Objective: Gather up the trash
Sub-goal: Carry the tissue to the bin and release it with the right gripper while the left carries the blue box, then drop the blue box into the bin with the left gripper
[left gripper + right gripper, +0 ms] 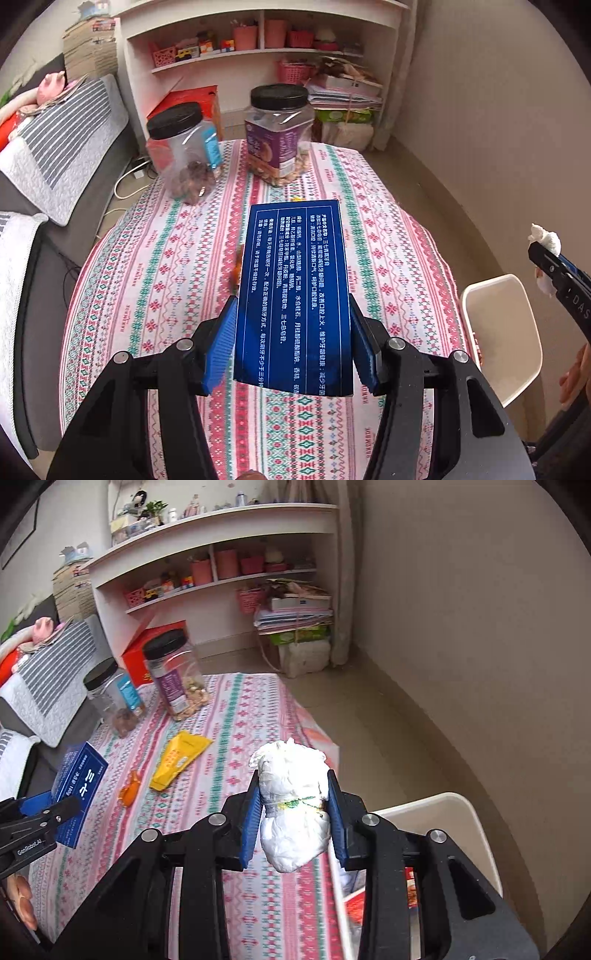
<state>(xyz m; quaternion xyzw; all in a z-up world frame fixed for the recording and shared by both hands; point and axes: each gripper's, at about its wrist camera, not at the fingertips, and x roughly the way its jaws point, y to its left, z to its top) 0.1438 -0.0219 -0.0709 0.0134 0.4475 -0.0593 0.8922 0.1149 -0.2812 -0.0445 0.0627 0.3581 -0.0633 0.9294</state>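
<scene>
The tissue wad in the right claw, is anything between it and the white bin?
Nothing visible. The tissue wad is clamped in the right claw above the table's right edge, and the bin sits open just right of and below it, with only air between them.

The left hand-held gripper (293,343) is clamped on a blue box (295,291); the right hand-held gripper (293,812) pinches a white wad (293,808).

2 jars (173,675) at table's (258,716) far end, wrappers (180,759) mid-table, bin (454,812) off its right edge
</scene>
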